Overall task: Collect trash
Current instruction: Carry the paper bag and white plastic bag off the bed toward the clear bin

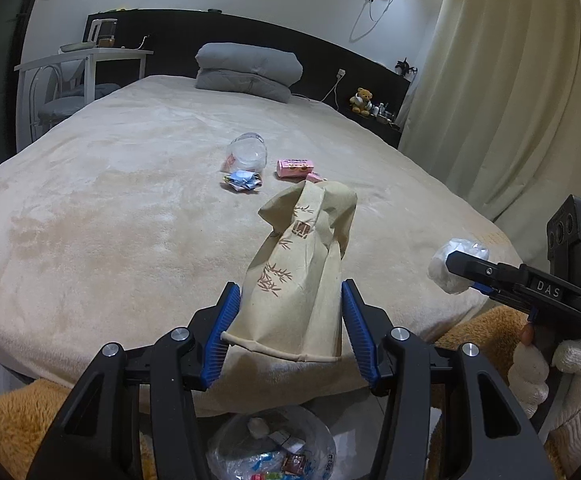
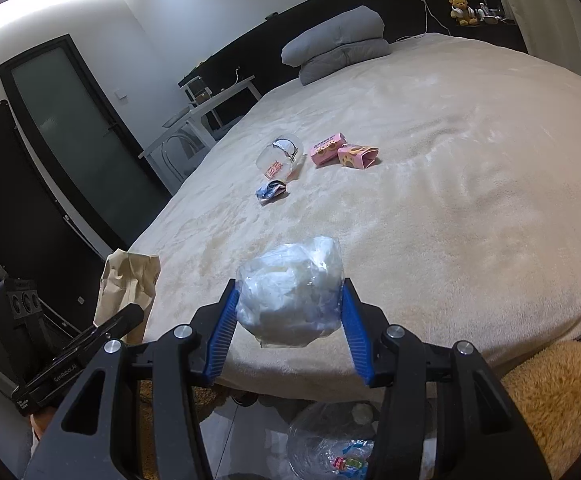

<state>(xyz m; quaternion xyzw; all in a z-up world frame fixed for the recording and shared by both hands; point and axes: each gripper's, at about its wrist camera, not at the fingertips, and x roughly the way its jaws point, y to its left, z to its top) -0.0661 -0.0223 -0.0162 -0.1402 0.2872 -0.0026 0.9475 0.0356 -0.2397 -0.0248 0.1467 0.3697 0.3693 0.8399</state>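
Note:
My left gripper [image 1: 288, 320] is shut on a beige paper bag [image 1: 302, 264] with brown bamboo print, held over the bed's front edge; the bag also shows in the right wrist view [image 2: 128, 288]. My right gripper [image 2: 288, 320] is shut on a crumpled clear plastic wad [image 2: 290, 292], seen at the right in the left wrist view [image 1: 450, 264]. On the bed [image 1: 110, 208] lie a clear plastic cup [image 1: 247, 153], a blue wrapper [image 1: 242, 181] and pink boxes [image 1: 295, 167]. A clear trash bag [image 1: 274, 448] with wrappers sits on the floor below both grippers.
A folded grey quilt [image 1: 248, 70] lies at the head of the bed. A white side table [image 1: 86, 60] and chair stand at the left. A fluffy orange rug [image 2: 562, 396] covers the floor by the bed. Curtains [image 1: 502, 92] hang at the right.

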